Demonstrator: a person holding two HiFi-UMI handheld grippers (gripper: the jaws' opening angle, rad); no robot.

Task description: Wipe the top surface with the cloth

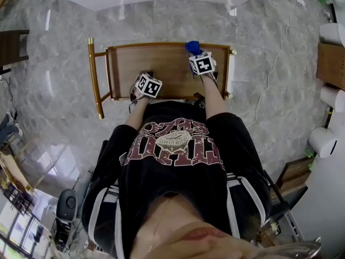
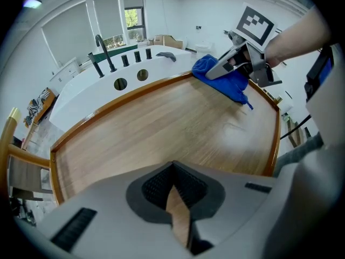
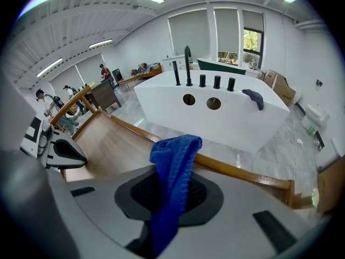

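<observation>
The left gripper point(image 1: 146, 80) sits low over the near edge of the table top point(image 1: 161, 63), jaws seemingly together and empty. The right gripper point(image 1: 196, 55), on an outstretched right forearm point(image 1: 214, 99), reaches the far right corner, clamped on the cloth point(image 1: 191, 46).

White tub point(image 3: 242, 124), black faucet point(image 3: 187, 63), marble floor point(image 1: 54, 90).
</observation>
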